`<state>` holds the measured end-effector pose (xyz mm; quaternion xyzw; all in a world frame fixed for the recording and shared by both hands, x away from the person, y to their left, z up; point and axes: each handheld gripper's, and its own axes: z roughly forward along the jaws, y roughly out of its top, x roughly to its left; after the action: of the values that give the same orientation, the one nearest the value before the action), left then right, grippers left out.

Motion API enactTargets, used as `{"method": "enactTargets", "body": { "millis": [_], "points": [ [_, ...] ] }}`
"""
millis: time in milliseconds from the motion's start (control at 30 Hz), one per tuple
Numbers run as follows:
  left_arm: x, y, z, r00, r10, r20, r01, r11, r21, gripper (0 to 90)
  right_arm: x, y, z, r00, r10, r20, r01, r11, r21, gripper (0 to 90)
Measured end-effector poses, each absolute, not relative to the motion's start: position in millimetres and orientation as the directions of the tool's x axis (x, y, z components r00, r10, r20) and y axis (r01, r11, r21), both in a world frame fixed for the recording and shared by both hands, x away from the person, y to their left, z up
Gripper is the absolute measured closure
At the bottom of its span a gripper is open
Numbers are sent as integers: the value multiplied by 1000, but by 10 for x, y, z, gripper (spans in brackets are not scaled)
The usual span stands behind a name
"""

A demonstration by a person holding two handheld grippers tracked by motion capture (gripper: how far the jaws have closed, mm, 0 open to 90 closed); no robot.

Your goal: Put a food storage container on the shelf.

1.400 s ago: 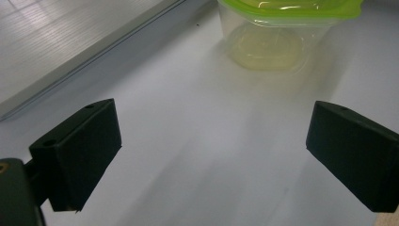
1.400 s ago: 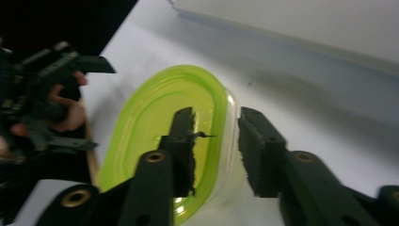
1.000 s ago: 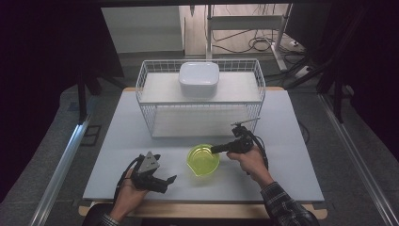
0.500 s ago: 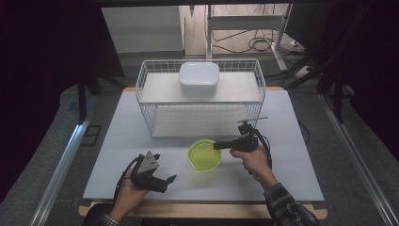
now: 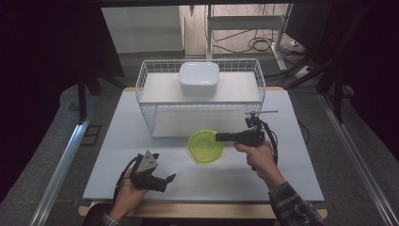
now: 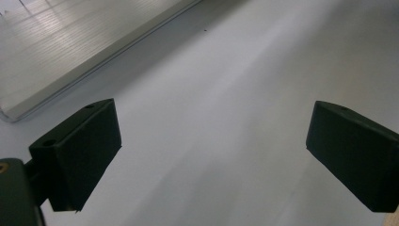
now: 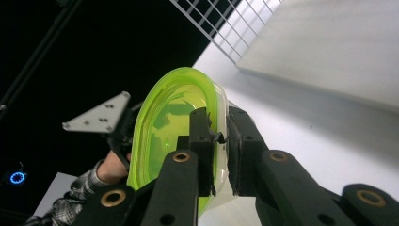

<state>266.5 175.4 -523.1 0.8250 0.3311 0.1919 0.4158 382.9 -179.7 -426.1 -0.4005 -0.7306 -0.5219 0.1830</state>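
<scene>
A translucent lime-green bowl (image 5: 205,147) hangs above the white table in front of the wire basket (image 5: 155,127). My right gripper (image 5: 219,137) is shut on its right rim. In the right gripper view the two jaws pinch the wall of the green bowl (image 7: 164,127), one inside and one outside. My left gripper (image 5: 165,181) rests near the table's front left edge in the person's hand. In the left gripper view its black pads (image 6: 80,150) stand wide apart over bare tabletop, open with nothing between them.
A white wire basket holds a white square container (image 5: 199,78) on its top shelf at the back. The table's front edge (image 5: 202,200) runs just behind both hands. Dark floor and metal rails flank the table.
My right gripper has lifted the green bowl off the table and carried it slightly up and toward the basket. The left gripper has stayed in place.
</scene>
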Motion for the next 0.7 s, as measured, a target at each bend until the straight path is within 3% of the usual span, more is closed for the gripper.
{"method": "enactTargets", "body": {
  "millis": [700],
  "points": [
    [2668,1764,-5225,712,701,38,378,-428,821,27,3974,-1863,-3491,-642,396,657,719,14,695,816]
  ]
}}
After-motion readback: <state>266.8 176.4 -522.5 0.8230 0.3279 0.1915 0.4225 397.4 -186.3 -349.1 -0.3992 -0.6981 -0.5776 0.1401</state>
